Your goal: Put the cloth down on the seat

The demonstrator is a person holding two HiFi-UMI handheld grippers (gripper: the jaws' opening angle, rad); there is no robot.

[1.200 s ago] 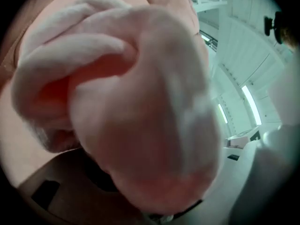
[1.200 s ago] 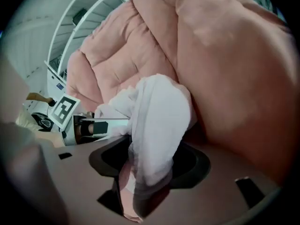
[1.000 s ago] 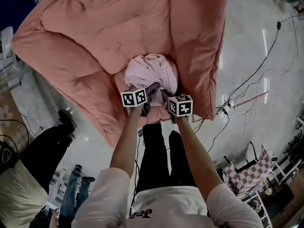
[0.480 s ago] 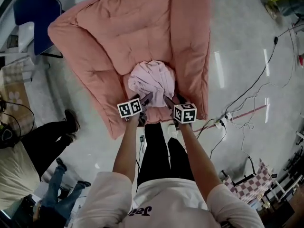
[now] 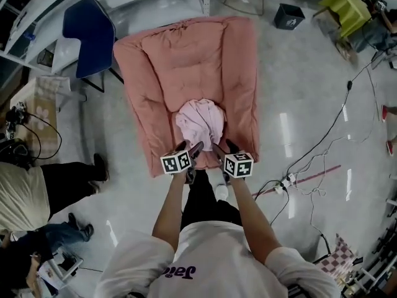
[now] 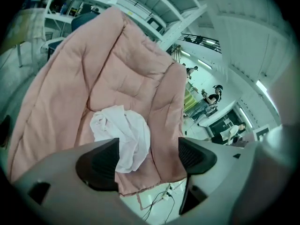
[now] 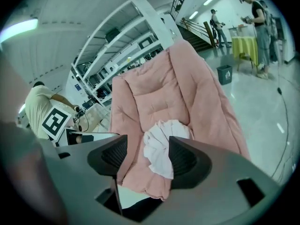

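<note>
- Cloth [image 5: 200,124] lies bunched at the centre of the head view, on the front part of the pink seat [image 5: 186,61]. By that, it looks already put down.
- Left claw [image 5: 191,148] has its jaws wide apart, having just been opening. Nothing is between the pads, and in its own view the cloth shows beyond the gap, apart from it.
- Right claw [image 5: 224,146] is the same: its jaws have just been opening, they stand wide and empty, and the cloth is seen past them on the seat.
- Both claws sit side by side just below the heap, angled down toward it. This likely means each let go of one side of the cloth.
- The seat fills the upper centre. Its padded sides rise to the left and right of the cloth, which should stop the heap sliding off sideways.
- The heap is crumpled, not spread, and its lower edge is near the seat's front lip. A fold could droop over that lip if a claw brushed it.
</note>
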